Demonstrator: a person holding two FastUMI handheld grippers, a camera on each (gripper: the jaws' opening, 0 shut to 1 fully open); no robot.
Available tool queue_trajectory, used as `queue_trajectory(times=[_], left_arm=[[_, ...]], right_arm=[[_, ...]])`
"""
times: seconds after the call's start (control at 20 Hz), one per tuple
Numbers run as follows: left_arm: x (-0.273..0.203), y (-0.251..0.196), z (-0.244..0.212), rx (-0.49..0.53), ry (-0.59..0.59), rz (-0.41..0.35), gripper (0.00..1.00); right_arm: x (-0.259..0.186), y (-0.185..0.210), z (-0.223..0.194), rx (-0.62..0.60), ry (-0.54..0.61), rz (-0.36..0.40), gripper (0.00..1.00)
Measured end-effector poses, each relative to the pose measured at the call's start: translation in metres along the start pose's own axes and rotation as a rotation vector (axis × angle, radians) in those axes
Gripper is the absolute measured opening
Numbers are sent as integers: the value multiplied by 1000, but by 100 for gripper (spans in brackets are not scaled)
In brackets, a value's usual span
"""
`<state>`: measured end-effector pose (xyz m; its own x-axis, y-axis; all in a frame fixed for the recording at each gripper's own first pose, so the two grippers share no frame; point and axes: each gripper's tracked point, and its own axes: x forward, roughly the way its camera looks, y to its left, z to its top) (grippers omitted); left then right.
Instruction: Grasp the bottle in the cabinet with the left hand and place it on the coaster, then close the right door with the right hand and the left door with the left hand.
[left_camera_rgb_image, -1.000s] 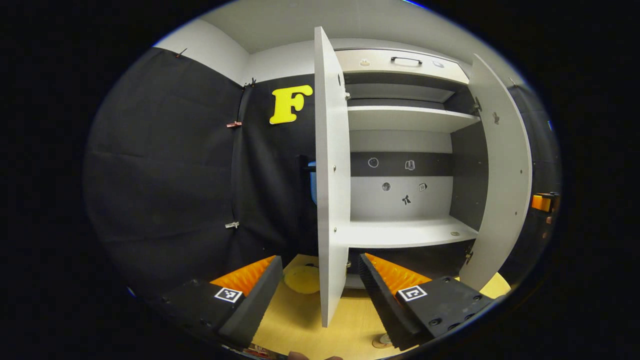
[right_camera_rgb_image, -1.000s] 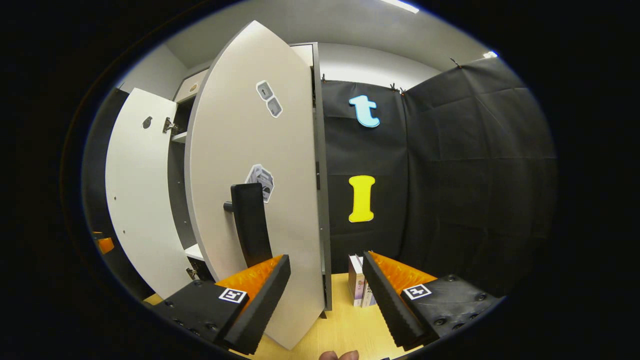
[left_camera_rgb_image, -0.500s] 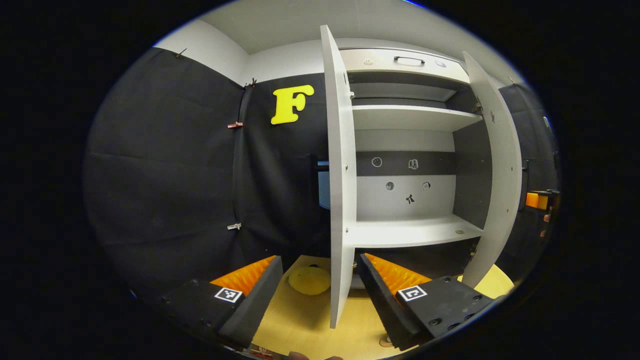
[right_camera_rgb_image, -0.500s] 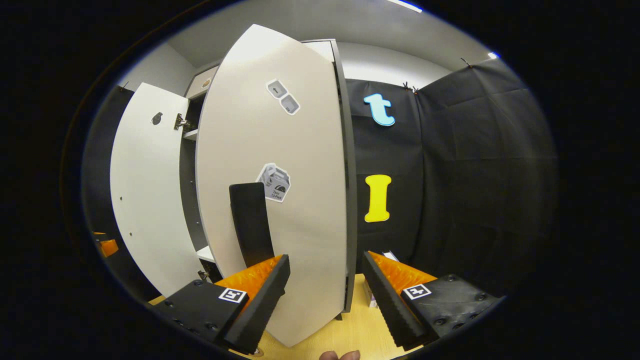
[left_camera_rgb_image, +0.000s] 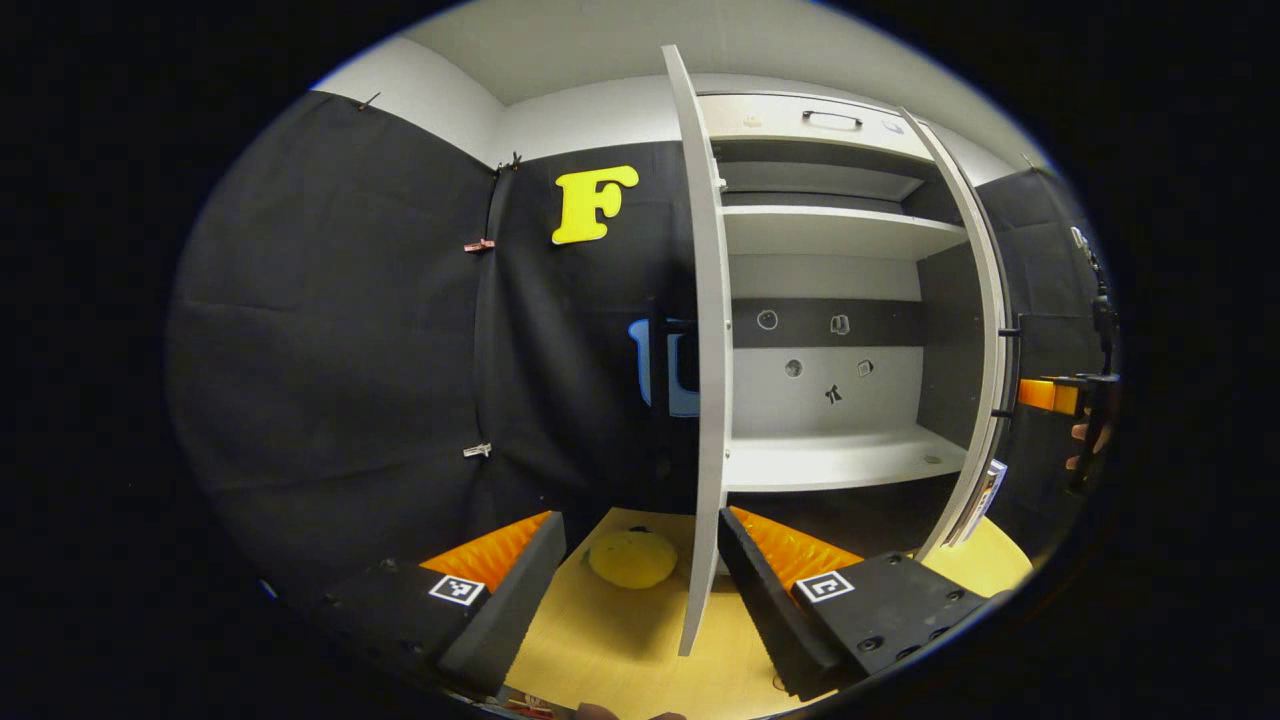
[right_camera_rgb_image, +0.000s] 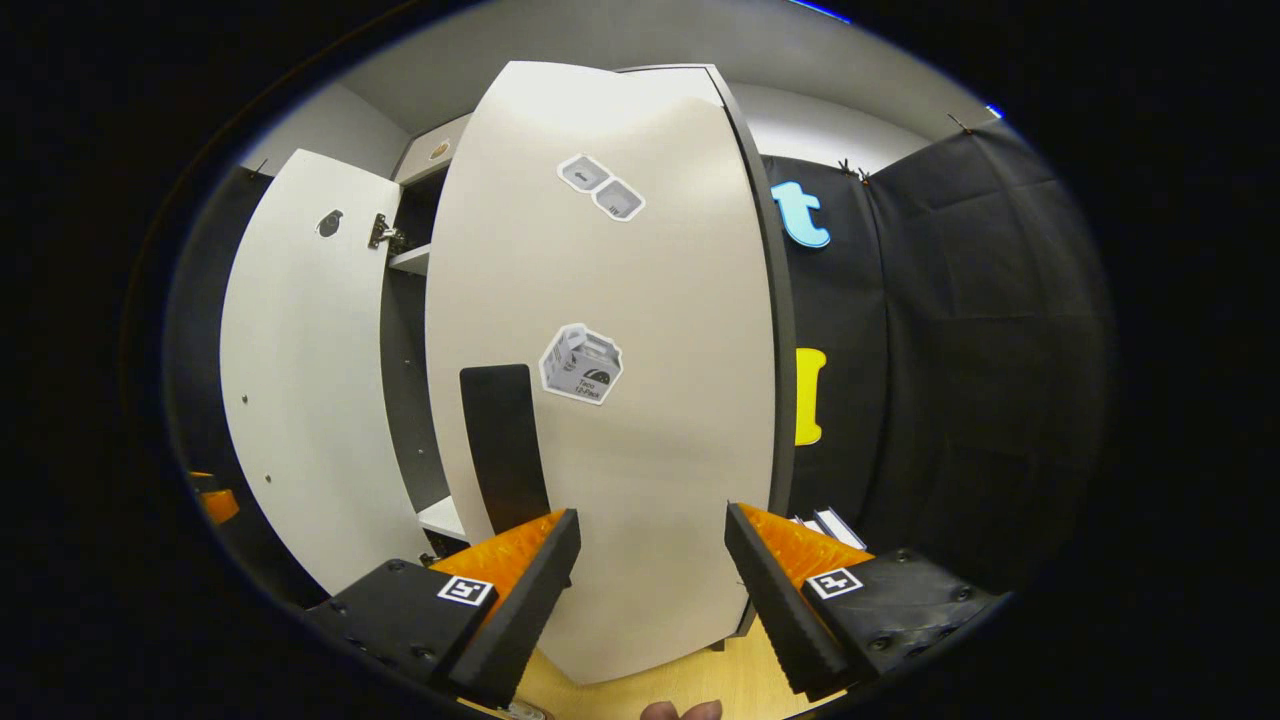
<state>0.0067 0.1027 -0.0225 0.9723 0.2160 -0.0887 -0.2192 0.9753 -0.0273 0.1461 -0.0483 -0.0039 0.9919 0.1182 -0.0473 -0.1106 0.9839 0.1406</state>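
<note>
I find the right door (right_camera_rgb_image: 600, 400) directly ahead of my right tool (right_camera_rgb_image: 645, 585), a flat, smooth off-white panel with a dark edge band. It stands partly swung. It carries a black slab-shaped handle (right_camera_rgb_image: 503, 445) just above my left-hand finger, and three printed stickers (right_camera_rgb_image: 581, 363). My right tool is released, its ribbed black pads and orange backing spread wide with nothing between them.

In the left gripper view, the left door (left_camera_rgb_image: 708, 350) stands edge-on between the fingers of my left tool (left_camera_rgb_image: 640, 590), a thin white board with a rounded lower corner. That tool is likewise released and empty. Behind the door edge the cabinet (left_camera_rgb_image: 840, 300) is open, with matt white shelves and a grey back panel bearing small stickers. Its top drawer has a dark bar handle (left_camera_rgb_image: 830, 118).

A yellow, round, dull-surfaced coaster (left_camera_rgb_image: 632, 558) lies on the pale wood-grain desk (left_camera_rgb_image: 600, 640) just ahead of my left tool, left of the door edge. I cannot make out the bottle.

At the far right the other tool's orange part (left_camera_rgb_image: 1045, 395) and a hand show beyond the right door.
</note>
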Motion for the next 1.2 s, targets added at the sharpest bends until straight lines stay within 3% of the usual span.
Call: queue_trajectory(times=[0.45, 0.65, 1.05, 1.1, 1.2], left_arm=[[25, 40, 11, 13, -29, 52, 97], [52, 49, 15, -11, -42, 37, 97], [90, 38, 24, 0, -87, -17, 97], [92, 37, 24, -8, -87, -27, 92], [91, 32, 21, -37, -76, -57, 92]], right_arm=[[31, 23, -1, -5, -7, -14, 98], [32, 24, -2, -21, -12, -31, 98], [-15, 21, 2, -73, -23, -63, 98], [-23, 18, 3, -68, -22, -73, 97], [-34, 11, 4, -64, -24, -93, 96]])
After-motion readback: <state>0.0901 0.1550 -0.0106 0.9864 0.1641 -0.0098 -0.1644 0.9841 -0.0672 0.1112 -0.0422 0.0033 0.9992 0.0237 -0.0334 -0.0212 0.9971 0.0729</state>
